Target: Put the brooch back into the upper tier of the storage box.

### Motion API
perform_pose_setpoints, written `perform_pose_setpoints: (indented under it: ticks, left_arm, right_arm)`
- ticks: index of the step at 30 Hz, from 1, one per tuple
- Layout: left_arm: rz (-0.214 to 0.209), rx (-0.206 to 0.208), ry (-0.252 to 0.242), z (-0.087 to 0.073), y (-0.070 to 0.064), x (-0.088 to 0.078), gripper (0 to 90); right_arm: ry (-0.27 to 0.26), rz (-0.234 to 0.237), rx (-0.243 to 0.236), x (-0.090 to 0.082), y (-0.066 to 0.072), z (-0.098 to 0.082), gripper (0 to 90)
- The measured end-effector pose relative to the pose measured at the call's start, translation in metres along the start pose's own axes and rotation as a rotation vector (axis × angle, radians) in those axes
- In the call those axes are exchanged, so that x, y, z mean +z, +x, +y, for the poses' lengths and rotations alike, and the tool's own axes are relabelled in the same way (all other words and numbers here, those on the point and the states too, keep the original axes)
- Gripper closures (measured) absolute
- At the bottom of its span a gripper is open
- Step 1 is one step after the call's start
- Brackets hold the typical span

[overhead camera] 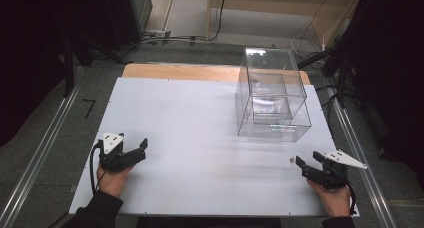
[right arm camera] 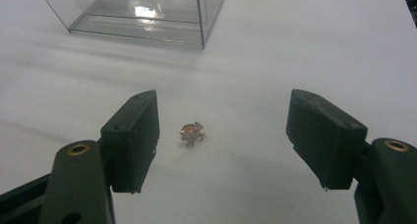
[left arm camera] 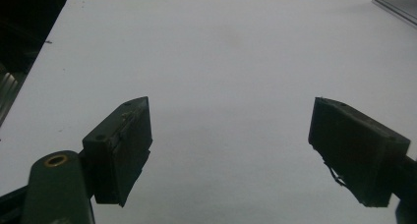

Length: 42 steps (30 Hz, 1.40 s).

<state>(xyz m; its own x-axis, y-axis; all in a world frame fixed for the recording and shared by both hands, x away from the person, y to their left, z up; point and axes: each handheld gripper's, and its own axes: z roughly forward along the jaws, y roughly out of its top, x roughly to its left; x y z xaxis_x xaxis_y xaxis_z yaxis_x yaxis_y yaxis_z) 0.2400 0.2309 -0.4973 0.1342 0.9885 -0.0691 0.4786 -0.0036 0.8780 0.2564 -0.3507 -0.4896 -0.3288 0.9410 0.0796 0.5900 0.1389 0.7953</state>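
Observation:
A tiny gold-pink sparkly trinket (right arm camera: 192, 134) lies on the white table (overhead camera: 200, 118), just ahead of my right gripper (right arm camera: 223, 123), whose jaws stand wide open on either side of it without touching. From the high view the trinket (overhead camera: 292, 160) is a small speck left of the right gripper (overhead camera: 306, 163) at the table's front right. A clear plastic box (overhead camera: 272, 95) with a smaller clear box inside stands at the back right. My left gripper (overhead camera: 141, 149) rests at the front left, open and empty; its own view shows the left gripper (left arm camera: 231, 135) over bare table.
The clear box's near corner (right arm camera: 147, 17) sits a short way beyond the trinket. The wooden table edge (overhead camera: 200, 70) runs along the back. Metal rails (overhead camera: 45, 143) flank the table, with cables and dark stands on the floor behind.

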Motion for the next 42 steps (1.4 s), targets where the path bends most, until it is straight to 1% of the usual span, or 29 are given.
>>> perform_pose_setpoints:
  ticks: [9,11,20,28,31,32,33,39,40,42]
  left_arm:
    - [-0.001,0.001,0.001,0.000,0.000,0.000,17.5]
    - [-0.002,0.001,0.001,0.000,0.000,0.000,17.5]
    - [-0.003,0.002,0.004,0.000,-0.001,0.000,17.5]
    - [-0.004,0.003,0.005,0.000,-0.001,0.001,17.5]
    - [-0.005,0.003,0.004,0.000,-0.001,0.001,17.5]
    - [-0.005,0.004,0.005,0.000,-0.001,0.001,17.5]
    - [-0.005,0.004,0.005,0.000,-0.001,0.000,17.5]
    - [-0.005,0.004,0.006,0.000,-0.001,0.001,17.5]
    - [-0.004,0.004,0.007,0.000,-0.001,0.001,17.5]
    - [-0.003,0.004,0.007,0.000,-0.001,0.001,17.5]
  right_arm:
    - [0.009,0.004,-0.012,0.002,0.001,0.000,26.7]
    - [0.012,0.003,-0.009,0.002,0.001,0.000,26.7]
    - [0.016,0.010,-0.029,0.005,0.003,0.000,27.0]
    - [0.031,0.017,-0.044,0.010,0.005,0.001,28.9]
    - [0.037,0.016,-0.052,0.012,0.005,0.001,31.0]
    - [0.039,0.021,-0.052,0.013,0.006,0.001,32.3]
    - [0.039,0.028,-0.065,0.014,0.006,0.001,34.4]
    - [0.055,0.041,-0.081,0.018,0.007,0.001,42.1]
    - [0.055,0.041,-0.081,0.018,0.007,0.001,42.1]
    - [0.060,0.042,-0.093,0.020,0.007,0.001,46.3]
